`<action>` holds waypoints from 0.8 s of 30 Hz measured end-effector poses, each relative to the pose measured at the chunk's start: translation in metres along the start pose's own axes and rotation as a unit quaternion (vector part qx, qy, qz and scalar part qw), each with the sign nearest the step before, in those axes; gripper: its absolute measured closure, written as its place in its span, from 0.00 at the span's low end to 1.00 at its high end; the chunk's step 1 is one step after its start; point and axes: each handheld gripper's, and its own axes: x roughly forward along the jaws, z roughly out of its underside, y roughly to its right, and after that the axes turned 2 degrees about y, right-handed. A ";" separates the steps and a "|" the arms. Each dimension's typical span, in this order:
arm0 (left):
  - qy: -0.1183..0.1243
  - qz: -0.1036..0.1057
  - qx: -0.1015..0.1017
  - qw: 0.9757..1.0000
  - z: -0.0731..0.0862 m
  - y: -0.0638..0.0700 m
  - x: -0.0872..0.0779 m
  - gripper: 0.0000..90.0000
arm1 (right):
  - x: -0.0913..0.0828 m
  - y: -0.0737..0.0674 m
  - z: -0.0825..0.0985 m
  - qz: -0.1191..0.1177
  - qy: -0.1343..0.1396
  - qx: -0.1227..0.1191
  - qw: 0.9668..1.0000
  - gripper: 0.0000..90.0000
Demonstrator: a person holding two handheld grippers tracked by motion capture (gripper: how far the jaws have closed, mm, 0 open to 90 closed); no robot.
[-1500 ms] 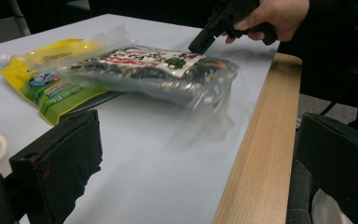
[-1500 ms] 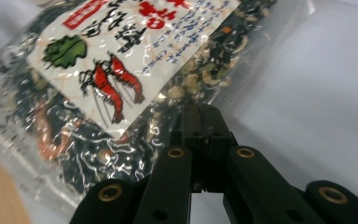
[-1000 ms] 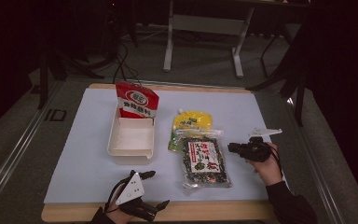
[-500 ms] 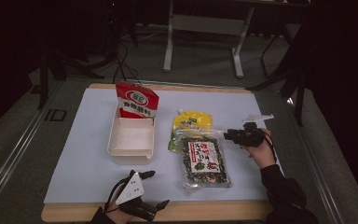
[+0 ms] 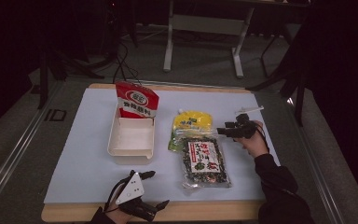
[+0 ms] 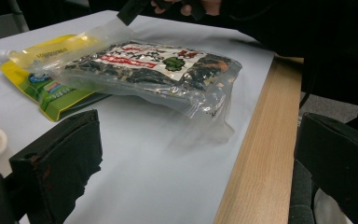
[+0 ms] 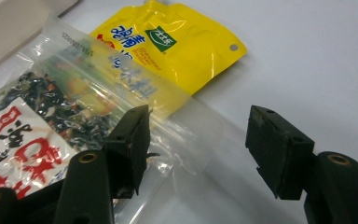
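A clear bag of dark dried greens with a red and white label lies flat at the table's front right. Its far end overlaps a yellow-green spouted pouch. My right gripper points left at the bag's far right corner. In the right gripper view, the right gripper has just been opening. The clear bag's empty corner lies in the gap, with no pad pressing on it. The yellow pouch lies beyond. My left gripper rests open near the front edge, facing the bag, with nothing between its jaws.
A white open box sits left of the pouch, and a red snack bag stands at its far end. A pale sheet covers the wooden table. The table's front edge runs close by the left gripper.
My right hand has moved away from the person and slightly left, from beside the bag's middle to its far right corner, and its jaws have spread apart. The left gripper has stayed put.
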 end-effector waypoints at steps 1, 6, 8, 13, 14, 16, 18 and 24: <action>0.000 0.000 0.000 1.000 0.000 0.000 0.000 0.02 | 0.002 0.002 -0.001 -0.005 0.001 0.001 1.000 0.44; -0.001 0.001 -0.001 1.000 0.001 -0.001 0.000 0.02 | 0.013 0.006 -0.004 -0.031 -0.018 -0.008 0.999 0.50; 0.001 0.001 -0.003 1.000 0.000 -0.001 0.000 0.02 | 0.016 0.007 -0.005 -0.040 -0.029 -0.011 0.999 0.63; 0.001 0.000 -0.003 1.000 0.000 -0.001 0.000 0.02 | 0.017 0.006 -0.006 -0.042 -0.048 -0.024 0.998 0.91; 0.001 -0.001 -0.002 1.000 0.000 -0.001 0.000 0.02 | 0.016 0.005 -0.006 -0.044 -0.051 -0.030 0.997 0.97; 0.001 -0.004 -0.003 1.000 0.000 -0.001 0.000 0.02 | 0.015 0.003 -0.008 -0.041 -0.056 -0.046 0.997 1.00; 0.000 -0.004 -0.004 1.000 0.000 -0.001 -0.001 0.02 | 0.013 0.000 -0.009 -0.036 -0.060 -0.054 0.996 1.00; 0.004 -0.006 -0.004 1.000 -0.002 -0.001 -0.001 0.02 | -0.004 -0.011 -0.015 -0.038 -0.040 -0.073 0.996 1.00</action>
